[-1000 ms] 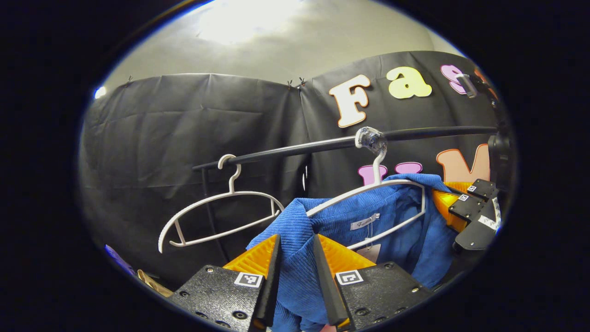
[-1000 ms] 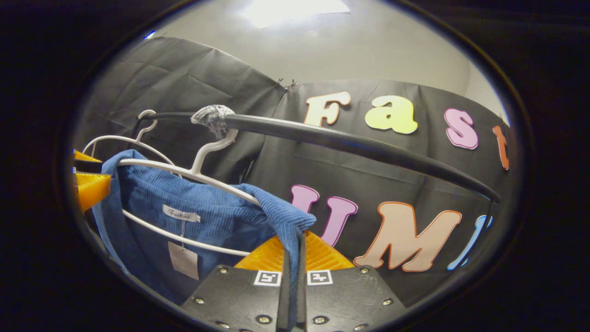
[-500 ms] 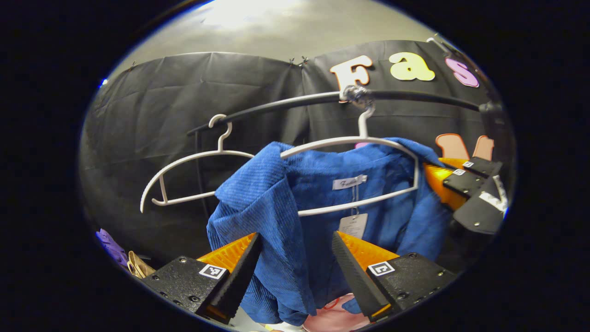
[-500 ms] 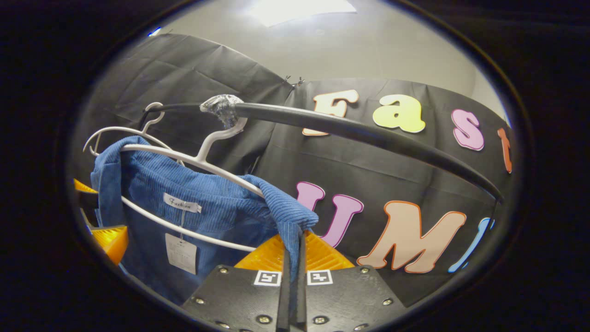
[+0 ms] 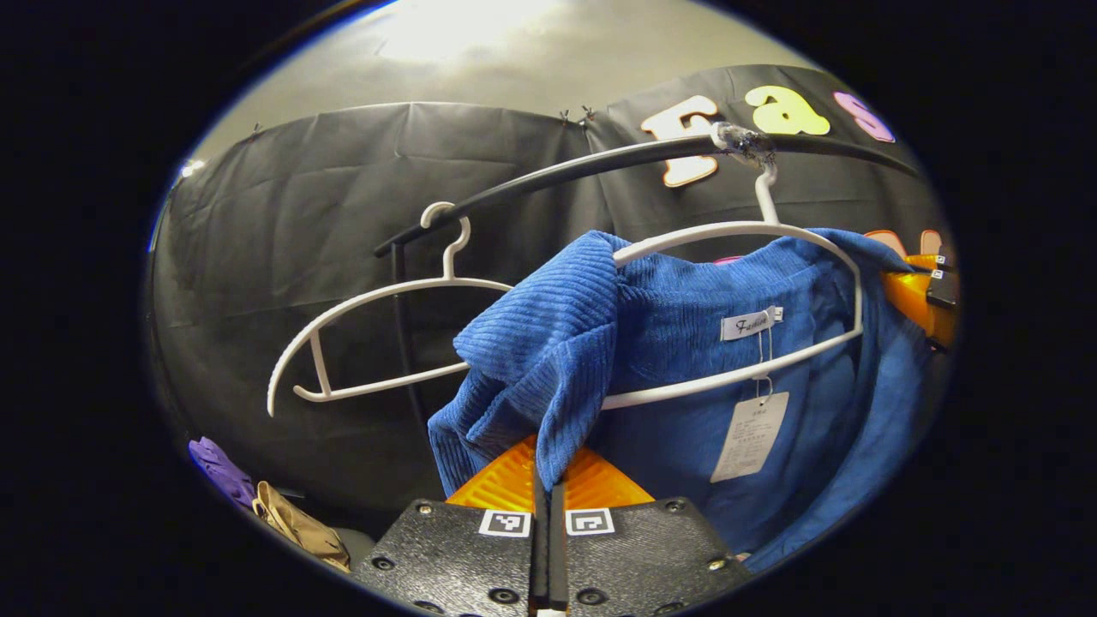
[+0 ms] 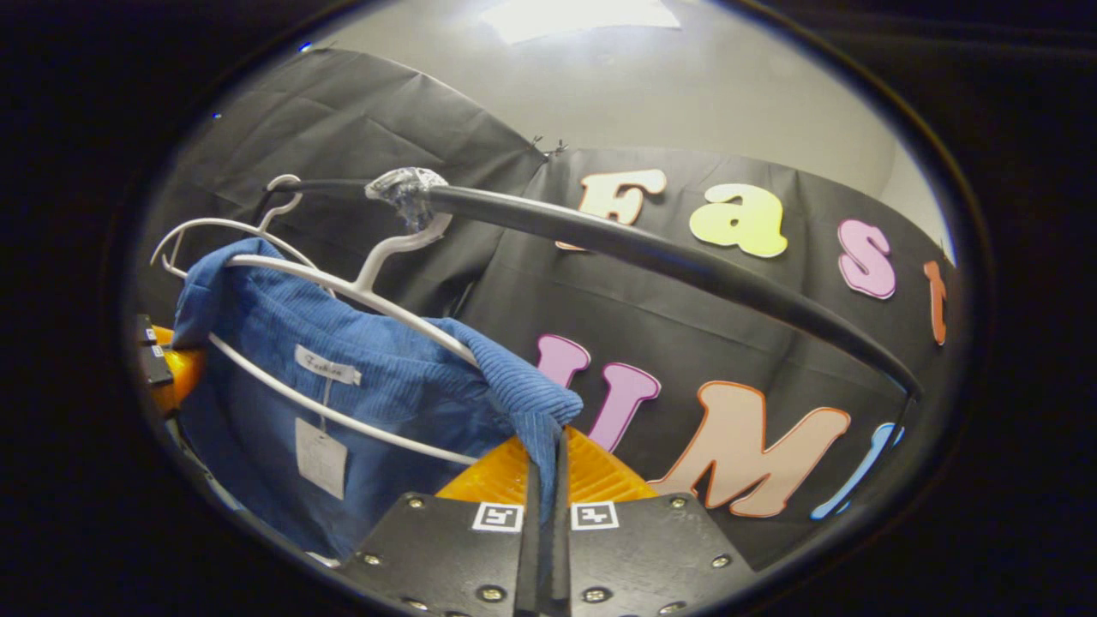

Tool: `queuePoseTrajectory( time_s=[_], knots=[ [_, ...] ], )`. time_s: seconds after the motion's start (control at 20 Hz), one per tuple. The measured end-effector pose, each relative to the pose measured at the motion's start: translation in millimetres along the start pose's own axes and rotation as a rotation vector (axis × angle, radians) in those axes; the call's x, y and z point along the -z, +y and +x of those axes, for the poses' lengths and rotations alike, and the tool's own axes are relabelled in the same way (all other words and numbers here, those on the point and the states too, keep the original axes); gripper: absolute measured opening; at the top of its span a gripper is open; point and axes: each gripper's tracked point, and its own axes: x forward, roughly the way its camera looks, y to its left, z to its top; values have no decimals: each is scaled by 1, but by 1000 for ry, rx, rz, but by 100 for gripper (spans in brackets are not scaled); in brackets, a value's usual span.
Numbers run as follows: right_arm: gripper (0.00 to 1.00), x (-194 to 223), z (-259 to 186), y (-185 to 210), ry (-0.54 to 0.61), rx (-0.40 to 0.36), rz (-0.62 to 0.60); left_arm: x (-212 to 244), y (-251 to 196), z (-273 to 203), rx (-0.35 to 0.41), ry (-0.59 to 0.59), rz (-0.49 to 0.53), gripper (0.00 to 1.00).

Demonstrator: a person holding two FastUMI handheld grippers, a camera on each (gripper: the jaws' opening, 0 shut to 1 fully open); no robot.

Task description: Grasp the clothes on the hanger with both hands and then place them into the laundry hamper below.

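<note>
Since half a second ago the left gripper [image 5: 544, 480] has gone from jaws spread either side of the cloth to jaws clenched on a fold of the blue corduroy garment [image 5: 686, 343]; the right gripper [image 6: 546, 463] stays clenched on the garment's other shoulder, as before. Left gripper view, left to right: a purple cloth [image 5: 218, 467] and a tan cloth [image 5: 296, 527] low at the edge; an empty white hanger [image 5: 377, 343] hooked on the black rail [image 5: 548, 176]; the bunched left shoulder of the garment, slipped off the tip of the second white hanger [image 5: 737, 291] and pinched between the fingers; the neck label and a paper tag [image 5: 752, 437] hanging from it; the rest of the garment draped over the hanger's right end. Right gripper view, left to right: the left gripper [image 6: 163, 368] at the far edge, beside the garment [image 6: 360, 386]; the hanger [image 6: 343, 296] with its hook wrapped in clear tape at the rail [image 6: 668, 257]; the right shoulder pulled down off the hanger's end into the closed fingers. The garment thus hangs partly on its hanger, both shoulders gripped.
</note>
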Motion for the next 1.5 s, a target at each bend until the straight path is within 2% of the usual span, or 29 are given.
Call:
queuePoseTrajectory(
  time_s=[0.05,0.25,0.4,0.45,0.75,1.1,1.5],
  knots=[
    [6,-1,7,-8,-2,29,-6,-4,5,-4,16,-12,-6,0],
    [8,7,23,-11,4,99,-51,-21,33,-13,34,-16,-36,0],
    [6,18,32,-5,8,105,-33,-37,47,-17,66,-29,-67,2],
    [8,22,35,-4,13,105,-29,-42,47,-18,88,-33,-79,1],
    [6,26,53,2,18,119,-6,-55,55,-22,216,-7,-183,0],
    [6,17,65,1,-28,122,-110,-72,60,-29,354,43,-266,0],
    [6,-7,74,0,-76,124,-145,-73,57,-38,462,137,-279,0]
  ],
)
